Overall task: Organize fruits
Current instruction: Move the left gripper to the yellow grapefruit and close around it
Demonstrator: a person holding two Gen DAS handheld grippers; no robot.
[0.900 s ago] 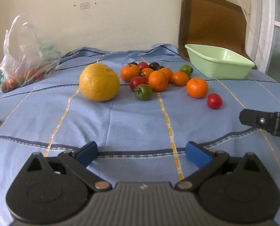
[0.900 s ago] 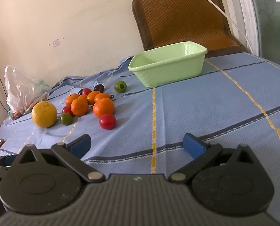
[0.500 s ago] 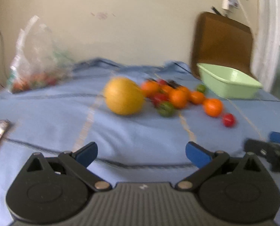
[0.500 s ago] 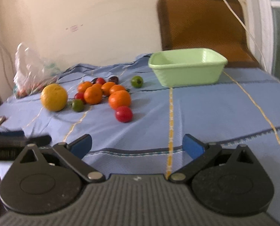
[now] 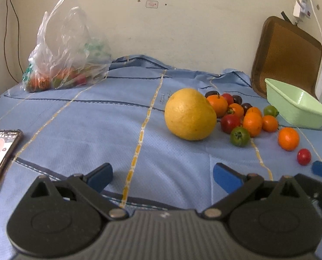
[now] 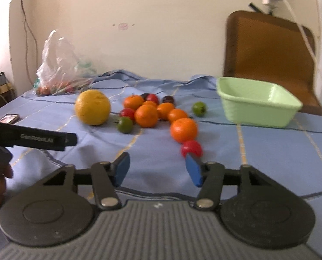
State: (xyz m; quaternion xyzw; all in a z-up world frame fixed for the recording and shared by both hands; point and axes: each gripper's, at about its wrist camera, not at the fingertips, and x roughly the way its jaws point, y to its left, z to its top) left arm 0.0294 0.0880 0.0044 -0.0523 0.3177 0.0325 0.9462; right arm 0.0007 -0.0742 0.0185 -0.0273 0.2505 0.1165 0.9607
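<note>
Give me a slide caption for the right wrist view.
Open right gripper approaches a small red fruit, with the empty green tub beyond.

Black tool [image 6: 156, 171] w/ blue pads [image 6: 122, 169], brass pivot screws [image 6: 110, 201]

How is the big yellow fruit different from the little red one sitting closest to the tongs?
The big round yellow citrus fruit dwarfs the small glossy red tomato. The yellow fruit has dull, pitted skin; the red one is smooth and shiny. The yellow fruit lies left of the pile, the red one nearest the right tongs. Both rest on the blue cloth.
</note>
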